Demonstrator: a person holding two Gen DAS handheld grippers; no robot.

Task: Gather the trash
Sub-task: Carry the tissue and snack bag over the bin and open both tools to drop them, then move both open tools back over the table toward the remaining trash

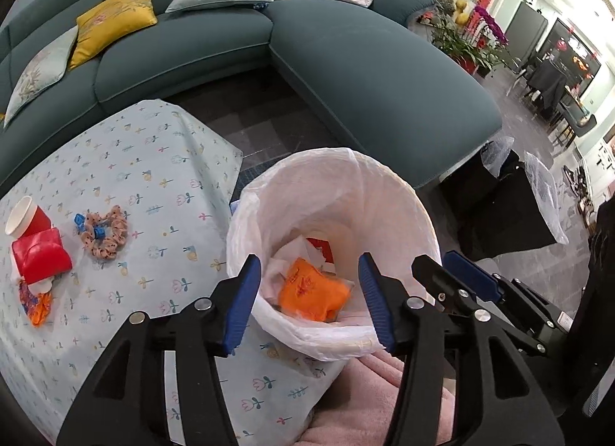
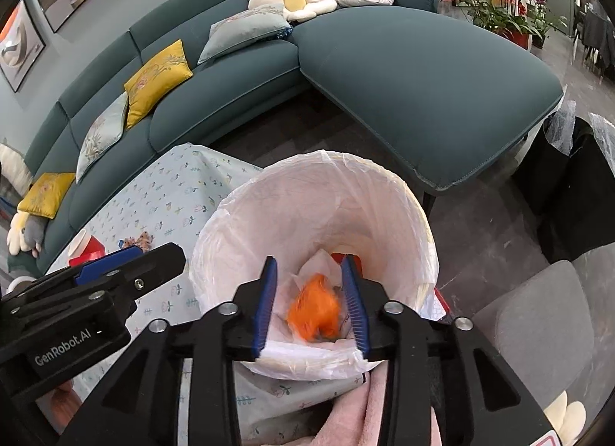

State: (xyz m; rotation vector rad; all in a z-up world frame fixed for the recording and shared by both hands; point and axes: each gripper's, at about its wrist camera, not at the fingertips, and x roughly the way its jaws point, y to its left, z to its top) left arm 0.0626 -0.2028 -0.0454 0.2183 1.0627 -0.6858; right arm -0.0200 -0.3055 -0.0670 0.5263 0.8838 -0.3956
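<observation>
Hovering above the lined trash bin (image 1: 330, 223), both tools were empty: the left hand-held gripper (image 1: 309, 302) stood wide open, and the right hand-held gripper (image 2: 309, 305) stood partly open with nothing between its pads. An orange wrapper (image 1: 313, 290) lay inside the bin on crumpled white paper, blurred in the right wrist view. Remaining trash sat on the table (image 1: 161, 192) to the left: a red paper cup (image 1: 25, 221) on its side, a red packet (image 1: 40, 259) touching it, and an orange scrap (image 1: 36, 302) just beside. All looked light, thin and easily crushed; the cup's rim or the packet's edge would likely offer the best hold. A scrunchie (image 1: 103, 232) lay near them. The bin rim stood just beside the table edge, so the transfer path appeared short and unobstructed.
</observation>
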